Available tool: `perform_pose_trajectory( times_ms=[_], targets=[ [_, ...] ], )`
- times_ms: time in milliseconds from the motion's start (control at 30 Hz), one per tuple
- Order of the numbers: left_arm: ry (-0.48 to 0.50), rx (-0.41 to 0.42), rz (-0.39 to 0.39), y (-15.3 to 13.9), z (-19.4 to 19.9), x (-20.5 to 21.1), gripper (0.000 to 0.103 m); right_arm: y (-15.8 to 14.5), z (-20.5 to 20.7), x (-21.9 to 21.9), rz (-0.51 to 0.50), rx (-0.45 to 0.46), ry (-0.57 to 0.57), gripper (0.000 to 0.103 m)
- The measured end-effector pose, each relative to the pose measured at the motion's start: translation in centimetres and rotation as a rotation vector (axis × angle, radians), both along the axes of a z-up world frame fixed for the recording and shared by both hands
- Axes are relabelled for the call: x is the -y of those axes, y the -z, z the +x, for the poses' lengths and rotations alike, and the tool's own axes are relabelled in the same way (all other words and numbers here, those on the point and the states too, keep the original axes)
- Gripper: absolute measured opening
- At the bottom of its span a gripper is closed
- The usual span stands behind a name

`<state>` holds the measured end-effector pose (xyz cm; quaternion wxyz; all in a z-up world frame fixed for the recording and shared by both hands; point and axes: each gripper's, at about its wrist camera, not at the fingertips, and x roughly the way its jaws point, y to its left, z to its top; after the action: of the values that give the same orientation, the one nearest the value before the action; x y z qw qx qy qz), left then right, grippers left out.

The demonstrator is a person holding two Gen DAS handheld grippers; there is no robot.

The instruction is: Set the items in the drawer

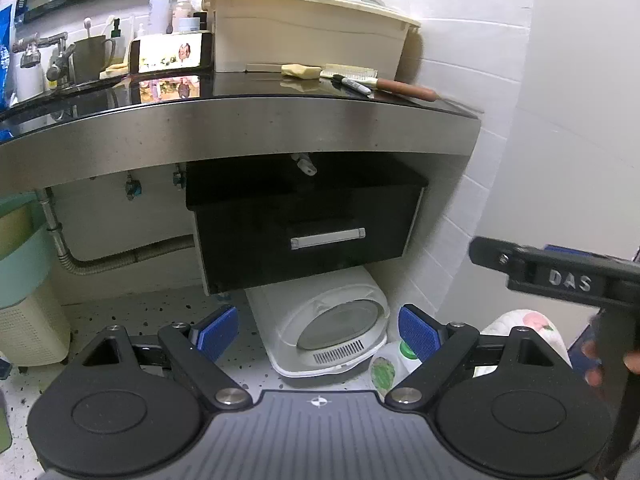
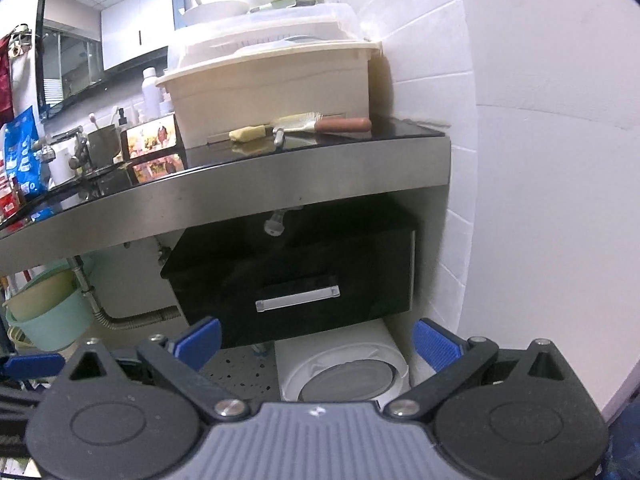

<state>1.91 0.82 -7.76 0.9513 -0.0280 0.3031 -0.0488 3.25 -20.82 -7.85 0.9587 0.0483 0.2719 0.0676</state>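
A black drawer with a silver handle hangs shut under the steel-edged counter; it also shows in the right wrist view. On the counter lie a brush with a brown handle, a black marker and a yellow sponge stick; the brush and the sponge stick show in the right wrist view too. My left gripper is open and empty, below and in front of the drawer. My right gripper is open and empty, low before the drawer.
A cream bin stands on the counter behind the items, with a phone and taps to its left. A white appliance sits on the floor under the drawer. A white tiled wall is at right.
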Motion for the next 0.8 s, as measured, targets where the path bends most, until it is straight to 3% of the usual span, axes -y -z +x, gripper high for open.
perform_pose_trajectory(
  times_ms=[300,800],
  targets=[
    [-0.007,-0.004,0.006,0.1,0.3,0.1,0.087,0.3,-2.9,-1.1,-0.062,-0.026,0.105,0.103],
    [0.006,0.006,0.014,0.1,-0.1,0.2,0.087,0.6,-4.3,-0.8,-0.036,-0.068,0.119,0.103]
  ],
)
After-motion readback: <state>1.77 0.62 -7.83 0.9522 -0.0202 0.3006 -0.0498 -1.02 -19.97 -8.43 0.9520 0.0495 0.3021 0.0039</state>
